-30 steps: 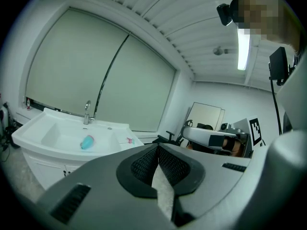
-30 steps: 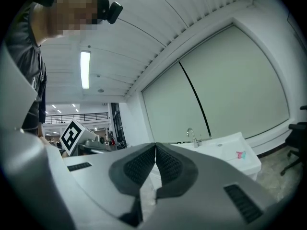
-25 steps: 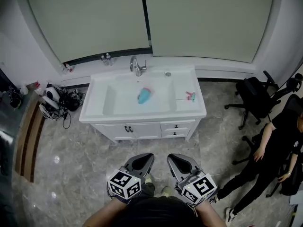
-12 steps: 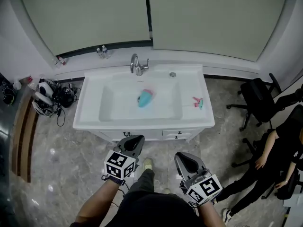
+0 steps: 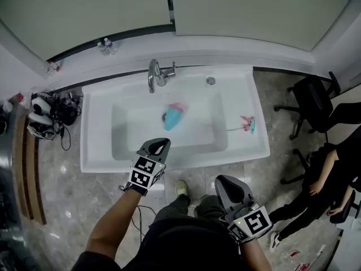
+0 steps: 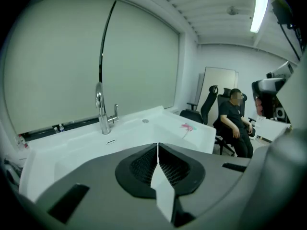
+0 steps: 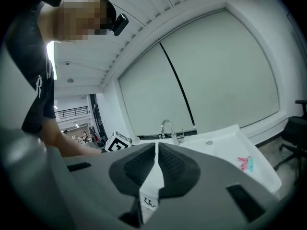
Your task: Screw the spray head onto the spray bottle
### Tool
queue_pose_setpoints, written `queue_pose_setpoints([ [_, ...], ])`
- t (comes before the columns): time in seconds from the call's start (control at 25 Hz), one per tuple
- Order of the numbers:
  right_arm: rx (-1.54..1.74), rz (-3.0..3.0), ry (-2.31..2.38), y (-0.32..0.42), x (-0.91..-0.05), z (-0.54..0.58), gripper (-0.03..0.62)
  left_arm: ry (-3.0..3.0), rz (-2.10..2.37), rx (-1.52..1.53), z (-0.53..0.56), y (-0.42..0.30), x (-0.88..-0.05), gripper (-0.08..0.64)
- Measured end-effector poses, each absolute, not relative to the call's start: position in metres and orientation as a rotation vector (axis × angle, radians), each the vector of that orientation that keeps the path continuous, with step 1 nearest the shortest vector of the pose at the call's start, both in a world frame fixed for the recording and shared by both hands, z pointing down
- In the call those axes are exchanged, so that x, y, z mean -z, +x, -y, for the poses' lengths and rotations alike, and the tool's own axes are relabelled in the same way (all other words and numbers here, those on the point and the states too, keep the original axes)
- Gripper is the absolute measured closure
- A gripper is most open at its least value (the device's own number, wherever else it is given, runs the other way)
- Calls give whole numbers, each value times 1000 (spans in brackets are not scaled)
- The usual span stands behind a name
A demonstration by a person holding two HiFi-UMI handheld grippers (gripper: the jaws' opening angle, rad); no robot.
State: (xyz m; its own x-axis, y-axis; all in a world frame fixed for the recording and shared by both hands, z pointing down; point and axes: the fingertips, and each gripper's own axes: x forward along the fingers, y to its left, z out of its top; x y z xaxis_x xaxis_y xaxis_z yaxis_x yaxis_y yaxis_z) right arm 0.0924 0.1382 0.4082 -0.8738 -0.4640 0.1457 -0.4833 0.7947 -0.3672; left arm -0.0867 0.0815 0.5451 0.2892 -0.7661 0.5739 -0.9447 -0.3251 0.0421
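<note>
Left gripper [image 5: 161, 145], shut and empty, now over sink [image 5: 93, 164] rim, closer than before; right gripper [image 5: 225, 180] shut, behind, above marble floor [image 5: 73, 199].

**Both your claws are closed and empty, with the left held farther out than the right.**

Your left claw [image 5: 160, 145] points away from you and slopes downward. Its jaws are pressed flat together with nothing between them. The left marker cube [image 5: 145, 173] sits just behind the jaws, and your bare left forearm [image 5: 113, 226] stretches out long from the near edge. Your right claw [image 5: 225, 181] sits nearer to you, on the right, and points closer to level. Its jaws also meet along a single line and hold nothing. The right marker cube [image 5: 252, 223] faces up at the near end.
</note>
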Motion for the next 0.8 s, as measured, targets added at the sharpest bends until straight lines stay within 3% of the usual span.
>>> queue_pose_setpoints([
  [0.32, -667, 2861, 796, 112, -445, -38, 591, 1936, 1510, -858, -8, -136, -677, 544],
  [0.8, -817, 2701, 880, 108, -500, 52, 591, 1647, 1343, -900, 35, -175, -809, 348],
])
